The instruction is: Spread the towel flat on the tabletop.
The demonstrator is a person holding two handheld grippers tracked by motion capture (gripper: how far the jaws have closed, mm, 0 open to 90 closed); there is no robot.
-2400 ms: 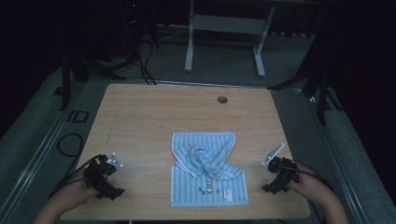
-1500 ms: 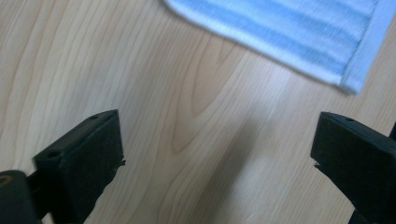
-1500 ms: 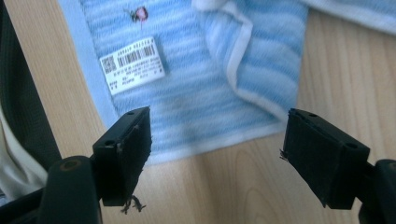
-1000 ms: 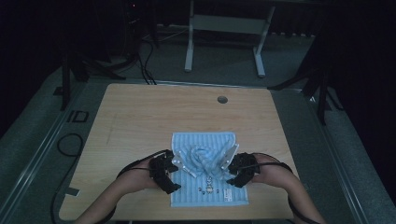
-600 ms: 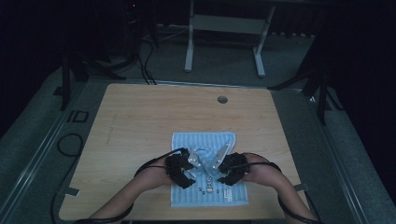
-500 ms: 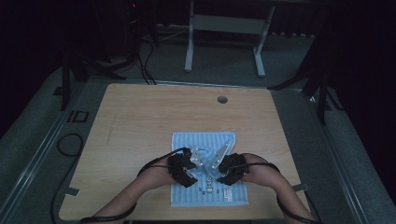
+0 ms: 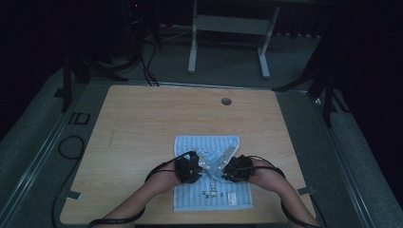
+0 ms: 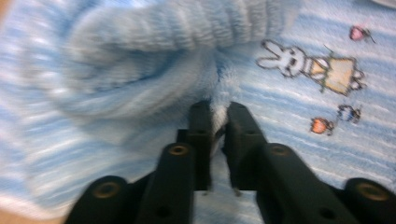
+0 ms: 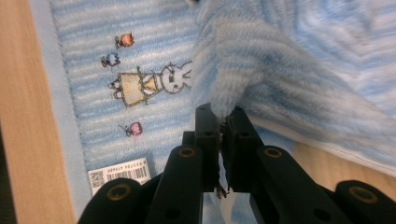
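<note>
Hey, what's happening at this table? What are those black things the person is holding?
A person sits at a wooden table with a hand-held claw in each hand. Both are working on a light blue striped towel lying flat near the front edge. The left claw has pinched a fold of the towel between its jaws, and the right claw has pinched another bunched-up corner. The two claws sit close together over the middle of the towel, which carries a small embroidered rabbit and a barcode label.
</note>
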